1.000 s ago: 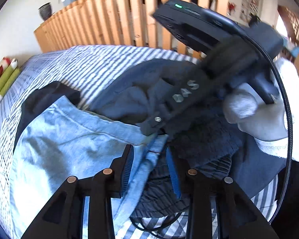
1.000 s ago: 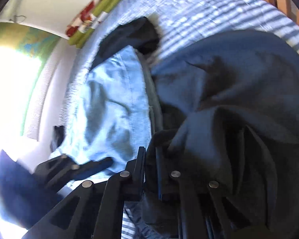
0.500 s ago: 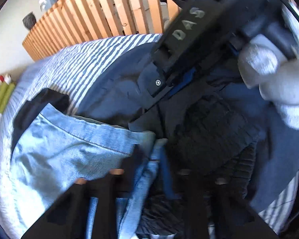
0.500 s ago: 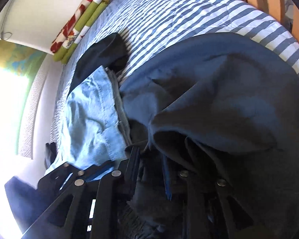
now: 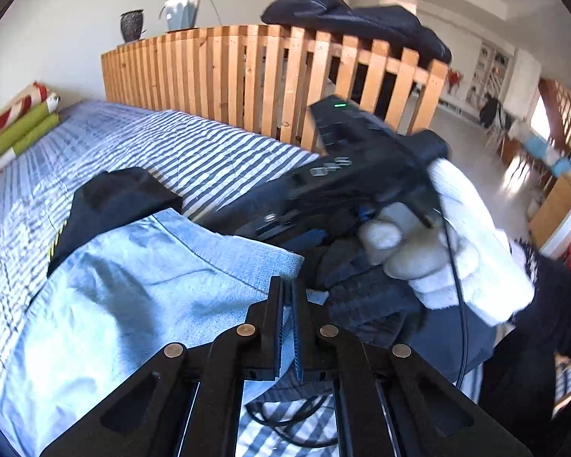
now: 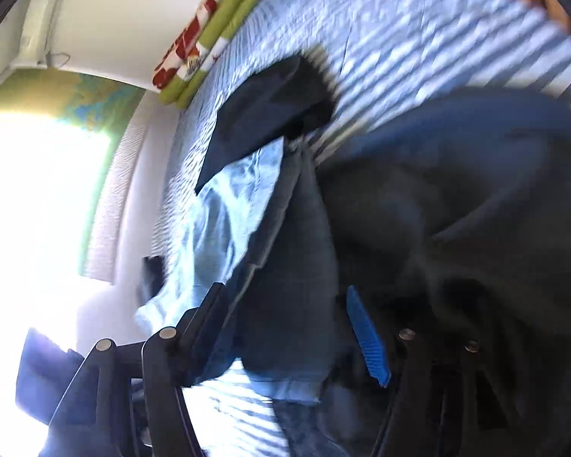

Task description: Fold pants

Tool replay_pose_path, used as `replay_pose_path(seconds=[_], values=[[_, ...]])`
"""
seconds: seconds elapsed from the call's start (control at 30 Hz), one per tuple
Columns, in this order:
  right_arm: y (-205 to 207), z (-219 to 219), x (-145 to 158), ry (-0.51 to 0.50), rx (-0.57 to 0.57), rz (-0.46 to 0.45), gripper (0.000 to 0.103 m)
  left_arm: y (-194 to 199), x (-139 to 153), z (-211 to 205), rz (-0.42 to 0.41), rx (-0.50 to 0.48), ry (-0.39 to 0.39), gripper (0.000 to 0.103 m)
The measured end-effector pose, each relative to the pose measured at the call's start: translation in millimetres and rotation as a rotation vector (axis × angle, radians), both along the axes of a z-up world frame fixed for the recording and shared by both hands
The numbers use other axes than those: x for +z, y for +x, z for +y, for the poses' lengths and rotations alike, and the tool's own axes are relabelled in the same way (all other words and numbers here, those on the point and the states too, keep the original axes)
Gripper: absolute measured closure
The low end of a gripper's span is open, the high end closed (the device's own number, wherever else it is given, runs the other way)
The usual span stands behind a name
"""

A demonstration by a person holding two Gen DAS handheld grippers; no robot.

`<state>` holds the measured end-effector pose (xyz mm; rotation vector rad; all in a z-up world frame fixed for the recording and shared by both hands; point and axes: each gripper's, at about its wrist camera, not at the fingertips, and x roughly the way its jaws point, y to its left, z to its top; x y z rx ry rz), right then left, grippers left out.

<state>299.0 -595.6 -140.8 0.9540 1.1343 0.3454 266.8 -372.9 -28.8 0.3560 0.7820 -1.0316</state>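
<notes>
Light blue jeans [image 5: 133,297] [image 6: 228,221] lie crumpled on the striped bed [image 5: 179,144], with dark navy pants [image 5: 365,297] [image 6: 476,198] heaped to their right. My left gripper [image 5: 287,293] is shut at the jeans' near right edge, and light blue cloth shows on both sides of its fingers. My right gripper [image 5: 285,228] [image 6: 289,312], held by a white-gloved hand [image 5: 437,243], hovers just beyond it. It stands open, with a shaded fold of the jeans lying between its fingers [image 6: 365,335].
A black garment [image 5: 114,205] [image 6: 266,114] lies past the jeans. A wooden slat railing [image 5: 247,76] with a dark jacket [image 5: 354,23] draped over it bounds the far side. Rolled red and green cushions [image 5: 19,125] [image 6: 205,49] sit by the wall. A black cable [image 5: 285,422] loops near me.
My left gripper has gone from open to shut at the jeans' edge. My right gripper has let go of the dark pants, opened wide and swung toward the jeans.
</notes>
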Motion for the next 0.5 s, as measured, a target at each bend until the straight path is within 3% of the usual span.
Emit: replay_pose_path(seconds=[0.13, 0.3, 0.33, 0.4, 0.5], values=[[11, -4, -14, -0.022, -0.049, 0.07, 0.042, -6, -10, -11, -0.036, -0.012, 0.017, 0.099], [10, -14, -19, -0.061, -0.096, 0.098, 0.042, -29, -48, -48, -0.094, -0.133, 0.206, 0.095], [8, -16, -21, -0.056, -0.101, 0.1, 0.042, -33, -51, -50, -0.114, -0.143, 0.227, 0.091], [5, -18, -24, -0.048, -0.105, 0.097, 0.042, -32, -53, -52, -0.129, -0.136, 0.25, 0.073], [6, -19, -25, -0.053, -0.102, 0.092, 0.042, -26, -54, -52, -0.133, -0.12, 0.26, 0.057]])
